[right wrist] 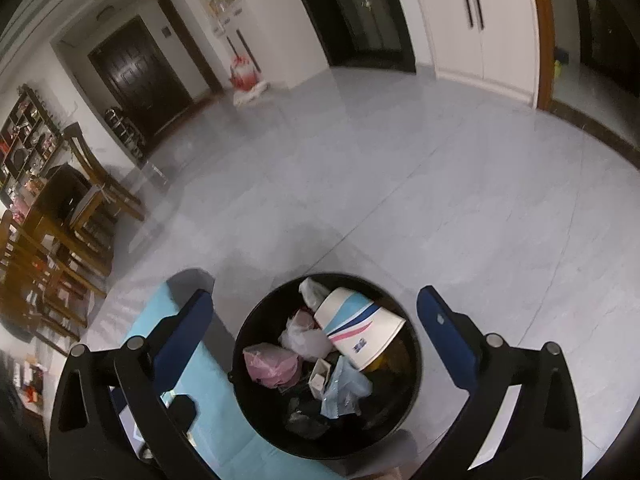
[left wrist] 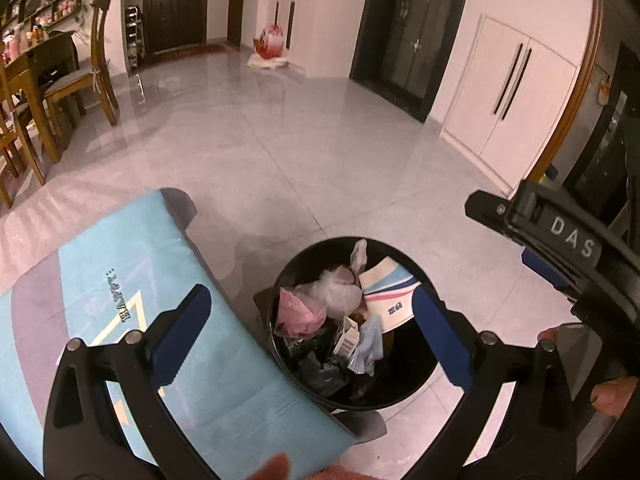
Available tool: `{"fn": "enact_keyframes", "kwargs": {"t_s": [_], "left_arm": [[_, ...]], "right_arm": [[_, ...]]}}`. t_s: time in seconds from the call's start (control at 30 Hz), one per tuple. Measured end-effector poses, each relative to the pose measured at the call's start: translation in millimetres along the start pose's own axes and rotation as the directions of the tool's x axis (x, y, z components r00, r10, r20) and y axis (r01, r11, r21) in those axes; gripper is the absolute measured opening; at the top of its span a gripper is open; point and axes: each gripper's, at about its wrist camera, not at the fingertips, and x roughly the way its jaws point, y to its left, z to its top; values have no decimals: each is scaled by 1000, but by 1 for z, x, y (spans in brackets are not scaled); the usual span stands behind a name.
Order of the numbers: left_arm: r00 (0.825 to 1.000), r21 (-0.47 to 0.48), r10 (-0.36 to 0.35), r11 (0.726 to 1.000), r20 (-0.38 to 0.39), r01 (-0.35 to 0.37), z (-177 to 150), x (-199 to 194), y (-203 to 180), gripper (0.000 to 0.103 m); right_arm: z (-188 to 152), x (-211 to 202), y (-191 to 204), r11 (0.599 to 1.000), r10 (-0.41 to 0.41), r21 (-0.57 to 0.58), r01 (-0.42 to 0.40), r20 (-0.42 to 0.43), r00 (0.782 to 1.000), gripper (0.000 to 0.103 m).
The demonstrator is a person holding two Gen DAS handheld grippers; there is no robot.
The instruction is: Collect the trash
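A round black trash bin (left wrist: 404,392) stands on the grey tiled floor and also shows in the right wrist view (right wrist: 248,404). It holds a white paper cup with blue and pink stripes (left wrist: 386,290) (right wrist: 362,330), a pink bag (left wrist: 298,314) (right wrist: 272,364), clear plastic bags (left wrist: 340,290), a small carton (left wrist: 348,336) and a pale blue wrapper (right wrist: 344,392). My left gripper (left wrist: 316,312) is open and empty above the bin. My right gripper (right wrist: 320,312) is open and empty above it too, and it shows at the right of the left wrist view (left wrist: 500,220).
A light blue mat (left wrist: 120,280) (right wrist: 208,412) lies on the floor left of the bin. A wooden dining table and chairs (left wrist: 48,88) stand at the far left. White cupboard doors (left wrist: 508,92) and dark doors line the far wall. A red and white bag (left wrist: 270,46) sits by it.
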Motion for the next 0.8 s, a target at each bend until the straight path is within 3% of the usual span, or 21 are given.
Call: {"fn": "enact_keyframes", "kwargs": {"t_s": [0.2, 0.8], "left_arm": [[1000, 1, -6, 1000, 12, 6, -2, -16, -1, 100], [997, -50, -15, 999, -72, 11, -11, -2, 7, 100]], "right_arm": [[-1, -10, -1, 999, -34, -11, 34, 26, 999, 100], [-10, 2, 16, 994, -80, -77, 79, -7, 997, 100]]}}
